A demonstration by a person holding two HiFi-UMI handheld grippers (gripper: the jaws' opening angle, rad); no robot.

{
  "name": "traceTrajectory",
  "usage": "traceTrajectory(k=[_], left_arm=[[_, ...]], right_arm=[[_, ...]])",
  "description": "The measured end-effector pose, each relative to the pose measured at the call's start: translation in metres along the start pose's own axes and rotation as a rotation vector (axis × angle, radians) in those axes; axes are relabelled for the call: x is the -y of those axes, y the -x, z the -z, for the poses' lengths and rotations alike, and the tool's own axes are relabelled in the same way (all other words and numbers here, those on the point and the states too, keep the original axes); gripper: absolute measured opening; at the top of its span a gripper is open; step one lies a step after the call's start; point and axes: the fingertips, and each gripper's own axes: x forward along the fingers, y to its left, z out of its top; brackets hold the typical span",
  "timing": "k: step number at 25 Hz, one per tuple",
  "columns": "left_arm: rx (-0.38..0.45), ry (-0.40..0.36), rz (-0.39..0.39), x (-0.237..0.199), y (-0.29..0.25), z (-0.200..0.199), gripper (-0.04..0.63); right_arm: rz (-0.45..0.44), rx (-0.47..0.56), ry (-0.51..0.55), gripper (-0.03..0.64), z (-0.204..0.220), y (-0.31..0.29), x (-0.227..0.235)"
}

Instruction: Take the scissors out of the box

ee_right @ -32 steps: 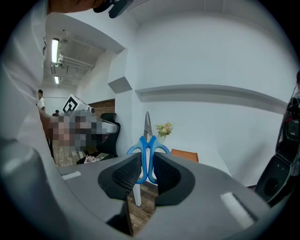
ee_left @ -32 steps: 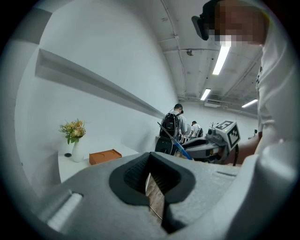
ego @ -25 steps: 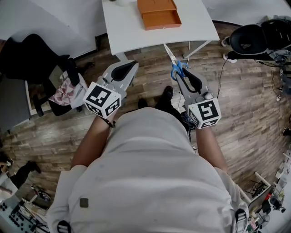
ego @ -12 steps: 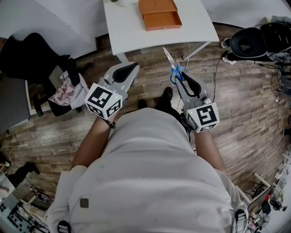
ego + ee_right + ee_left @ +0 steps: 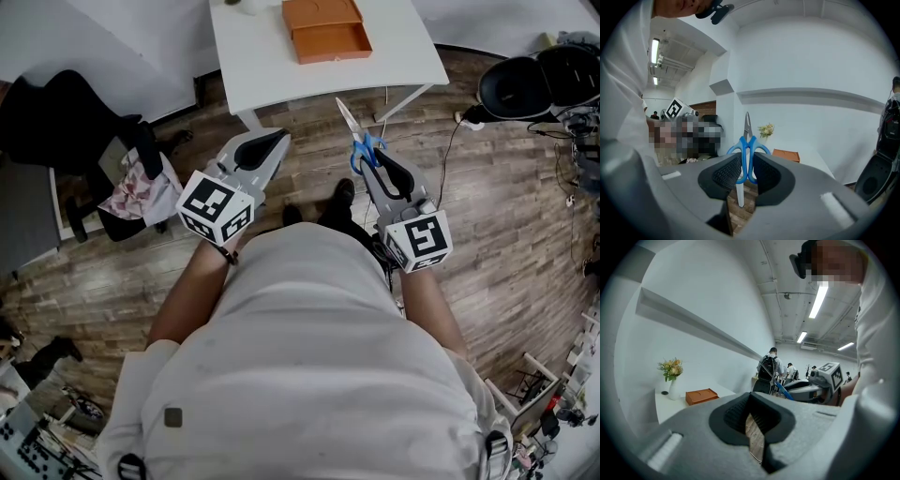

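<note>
The white desk [image 5: 253, 56] stands ahead of the person, and everything here is placed from it. An orange box [image 5: 326, 28] lies on the desk towards its far side. A vase of flowers [image 5: 670, 376] stands on the desk beside the box.

The scissors [image 5: 361, 141] are out of the box and off the desk. They are held in the air just in front of the desk's near edge, well apart from the box. The right gripper [image 5: 368, 157] grasps them: in the right gripper view its jaws press on the blue handles from both sides. The blades are together and stick out past the jaws. In the head view they point at the desk, with the tip reaching about to its near edge. In the right gripper view the scissors [image 5: 747, 123] stand upright between the pads of the right gripper [image 5: 746, 166], with the box [image 5: 786, 154] on the desk beyond them.

The left gripper [image 5: 272, 141] is held in front of the desk's near left corner, level with the right one and well apart from it. Its jaws are clenched tip to tip with nothing between them. In the left gripper view only a thin slit behind the tips shows the wooden floor [image 5: 506, 216].

A black chair [image 5: 525, 84] stands on the floor to the right of the desk.
</note>
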Motion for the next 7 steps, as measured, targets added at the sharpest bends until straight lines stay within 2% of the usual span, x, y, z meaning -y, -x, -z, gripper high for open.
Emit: traceTrajectory(k=[7], left_arm=[[-0.001, -0.003, 0.012, 0.0053, 0.0016, 0.0009, 0.005]], right_arm=[[0.01, 0.005, -0.002, 0.098, -0.0005, 0.0054, -0.0029]])
